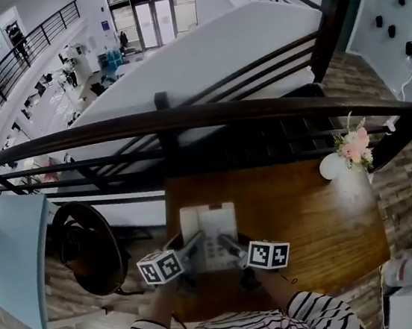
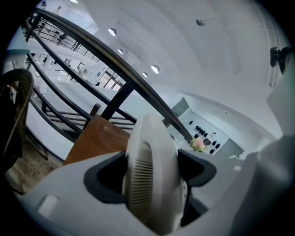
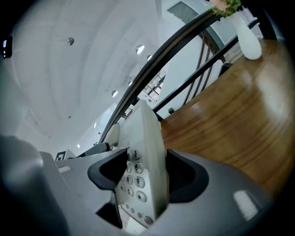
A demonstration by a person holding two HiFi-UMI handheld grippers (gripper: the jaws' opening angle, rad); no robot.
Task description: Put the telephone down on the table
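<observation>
Looking steeply down from the head view, a person holds a cream desk telephone (image 1: 210, 236) between two grippers, low in the picture at about 6 o'clock, over the near left part of a brown wooden desk (image 1: 310, 214). The left gripper (image 1: 190, 246) comes in from 7 o'clock and the right gripper (image 1: 232, 245) from 5 o'clock. In the left gripper view its dark fingers (image 2: 103, 179) are clamped on the handset (image 2: 152, 175), whose ribbed earpiece grille faces the camera. In the right gripper view the fingers (image 3: 184, 177) are clamped on the body's edge beside the keypad (image 3: 133, 182), where the digits 3, 6 and 9 can be read. Both gripper views tilt up toward the ceiling. Whether the telephone's underside already touches the desk cannot be told. A white vase (image 1: 334, 166) of pink flowers (image 1: 354, 144) stands well apart, at about 2 o'clock from the telephone, near a dark railing (image 1: 185, 117). Likely risks: the left grip seems to be on the loose handset rather than the body, so uneven lowering could lift it out of its cradle; if one gripper lets go before the other, the telephone could tip or slide; and set too far toward 9 o'clock, it may overhang the desk's left edge.
</observation>
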